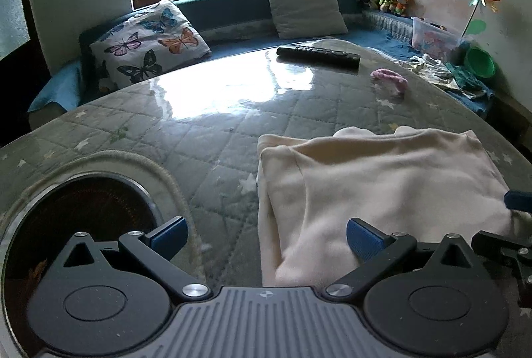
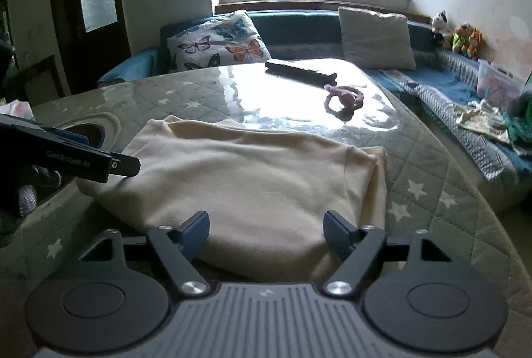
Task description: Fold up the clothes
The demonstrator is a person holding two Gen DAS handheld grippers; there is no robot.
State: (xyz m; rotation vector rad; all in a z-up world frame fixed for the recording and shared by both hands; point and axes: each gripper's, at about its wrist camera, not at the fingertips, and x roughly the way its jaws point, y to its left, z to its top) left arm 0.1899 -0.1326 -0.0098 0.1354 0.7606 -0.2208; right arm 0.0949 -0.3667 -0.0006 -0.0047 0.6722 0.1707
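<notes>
A cream garment (image 1: 375,185) lies folded into a rough rectangle on the quilted table cover (image 1: 212,138); it also shows in the right wrist view (image 2: 252,185). My left gripper (image 1: 266,235) is open and empty at the garment's near left edge, its right finger over the cloth. My right gripper (image 2: 266,231) is open and empty, its fingers over the garment's near edge. The left gripper's body (image 2: 66,158) shows at the left of the right wrist view, and the right gripper (image 1: 512,225) at the right edge of the left wrist view.
A black remote (image 1: 317,54) and a pink scrunchie (image 1: 389,79) lie at the far side of the table. A round recessed burner (image 1: 89,218) sits at the near left. A sofa with a butterfly cushion (image 1: 146,45), toys and a plastic box lies beyond.
</notes>
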